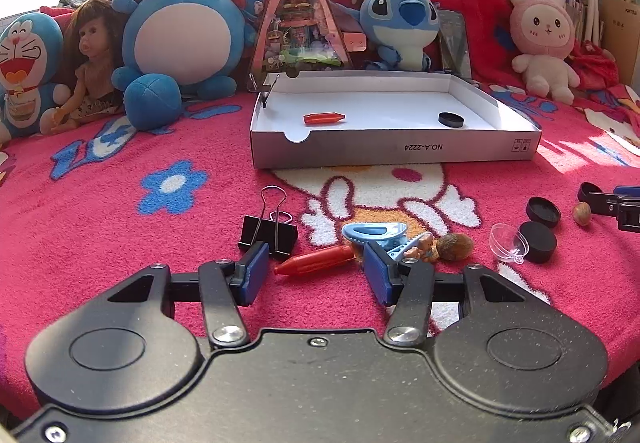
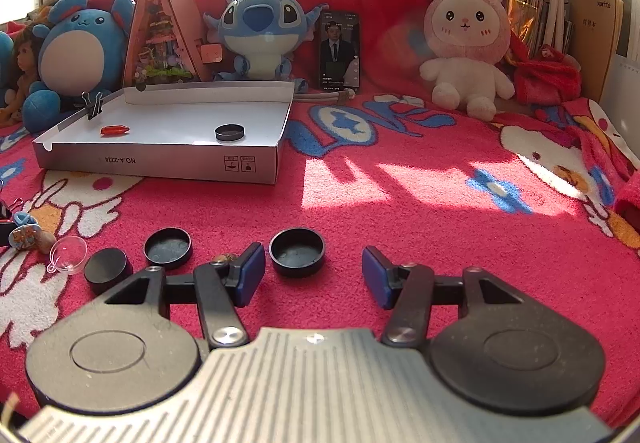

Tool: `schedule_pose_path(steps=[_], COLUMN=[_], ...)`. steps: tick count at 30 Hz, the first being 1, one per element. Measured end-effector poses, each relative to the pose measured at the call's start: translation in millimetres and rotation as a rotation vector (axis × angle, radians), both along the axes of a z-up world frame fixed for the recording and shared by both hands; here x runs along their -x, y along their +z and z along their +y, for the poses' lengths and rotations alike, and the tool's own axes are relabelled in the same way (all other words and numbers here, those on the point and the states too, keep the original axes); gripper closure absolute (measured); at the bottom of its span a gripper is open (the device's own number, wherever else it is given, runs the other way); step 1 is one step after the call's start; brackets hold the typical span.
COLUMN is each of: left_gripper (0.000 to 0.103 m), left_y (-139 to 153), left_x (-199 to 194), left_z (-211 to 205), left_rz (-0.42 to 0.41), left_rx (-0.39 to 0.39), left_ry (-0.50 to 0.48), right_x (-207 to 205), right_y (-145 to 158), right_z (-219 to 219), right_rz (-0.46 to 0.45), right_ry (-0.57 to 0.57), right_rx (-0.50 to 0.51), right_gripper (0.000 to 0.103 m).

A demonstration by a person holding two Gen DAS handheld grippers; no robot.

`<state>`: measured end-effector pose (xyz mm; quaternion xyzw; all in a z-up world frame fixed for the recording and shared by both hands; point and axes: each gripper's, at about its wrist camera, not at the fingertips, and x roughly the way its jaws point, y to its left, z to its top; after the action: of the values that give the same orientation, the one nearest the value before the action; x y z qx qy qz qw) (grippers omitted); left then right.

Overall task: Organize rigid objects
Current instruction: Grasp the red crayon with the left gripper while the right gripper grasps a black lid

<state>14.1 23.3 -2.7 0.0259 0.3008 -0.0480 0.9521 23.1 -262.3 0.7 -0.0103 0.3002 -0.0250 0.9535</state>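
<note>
Red crayon-shaped plastic piece (image 1: 316, 260) lies on the pink patterned blanket (image 1: 120, 263) between the spread left tongs (image 1: 316, 273), beside a black binder clip (image 1: 269, 233). It looks light, stiff and smooth, so it may roll; gripping across its round middle seems safest. The right tongs (image 2: 314, 275), also apart, frame a black round plastic cap (image 2: 297, 252) lying hollow side up. The shallow white cardboard box (image 1: 392, 153) holds another red piece (image 1: 324, 118) and a black cap (image 1: 451, 119).

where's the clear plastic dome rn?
On the blanket: right of centre in the left wrist view, the clear dome touches a black cap, right of the walnut.
</note>
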Motion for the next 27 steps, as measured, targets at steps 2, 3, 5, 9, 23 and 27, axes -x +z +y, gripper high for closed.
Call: schedule_pose_path(steps=[2,3,5,9,23,27], left_gripper=[0.053,0.053,0.052,0.051,0.053,0.061], left_y=[1,1,3,4,-1,0], left_x=[-3,-3,-2,4,4,5], left_z=[3,5,12,22,13,13], left_rz=[0.005,0.007,0.016,0.028,-0.006,0.002], left_rx=[0.001,0.002,0.002,0.005,-0.052,-0.035], left_ry=[-0.009,-0.012,-0.011,0.01,-0.032,-0.032], right_x=[0,1,1,1,-1,-1], right_y=[0,0,0,-1,-4,-4], right_z=[1,1,2,2,12,12], right_rz=[0.002,0.002,0.0,0.001,-0.001,-0.013], right_ry=[0.006,0.009,0.012,0.011,0.052,0.052], right_rx=[0.001,0.003,0.01,0.007,0.071,0.077], right_gripper=[0.035,0.035,0.035,0.035,0.034,0.034])
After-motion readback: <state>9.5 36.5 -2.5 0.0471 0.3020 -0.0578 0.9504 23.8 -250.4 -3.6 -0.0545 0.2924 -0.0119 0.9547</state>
